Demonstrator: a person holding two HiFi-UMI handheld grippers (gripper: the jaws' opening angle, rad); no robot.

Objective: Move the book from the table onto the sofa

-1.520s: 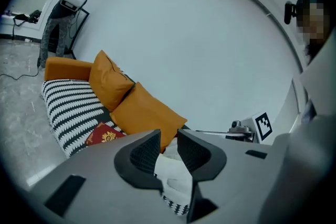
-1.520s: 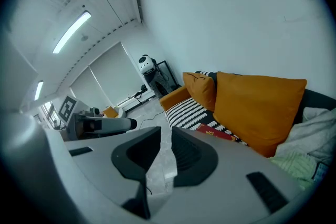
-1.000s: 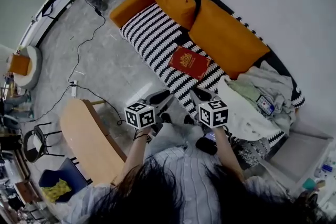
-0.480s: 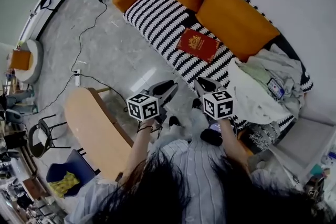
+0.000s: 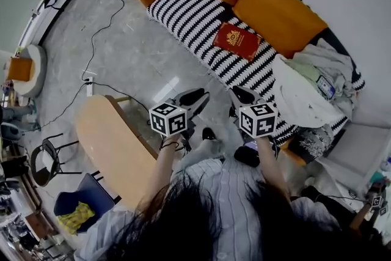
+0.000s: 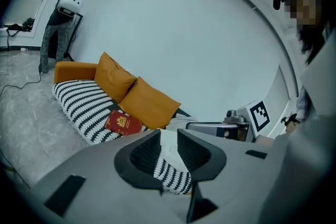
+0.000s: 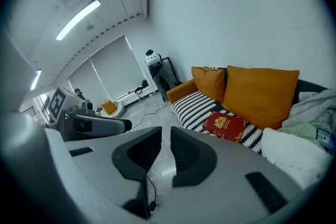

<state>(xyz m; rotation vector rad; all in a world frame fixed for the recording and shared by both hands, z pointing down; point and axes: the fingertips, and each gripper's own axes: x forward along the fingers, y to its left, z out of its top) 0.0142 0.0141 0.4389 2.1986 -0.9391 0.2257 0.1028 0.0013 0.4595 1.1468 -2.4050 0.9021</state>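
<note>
Left gripper (image 6: 169, 138): jaws stand a small way apart, with nothing between the pads. Right gripper (image 7: 166, 132): jaws stand apart by a narrower gap, also with nothing between them. Neither tool holds or touches any object.

In the head view both grippers are held side by side in front of the person, above the grey floor (image 5: 122, 64), pointing toward the sofa (image 5: 183, 9).

The red book (image 5: 237, 41) lies flat on the black-and-white striped seat of the sofa, well apart from both grippers. It rests just in front of the two orange cushions (image 5: 278, 6). A heap of pale clothes (image 5: 299, 95) lies on the seat near the book.

The wooden table (image 5: 113, 153) stands beside the person's left arm. A dark cable (image 5: 91, 52) runs across the floor.
</note>
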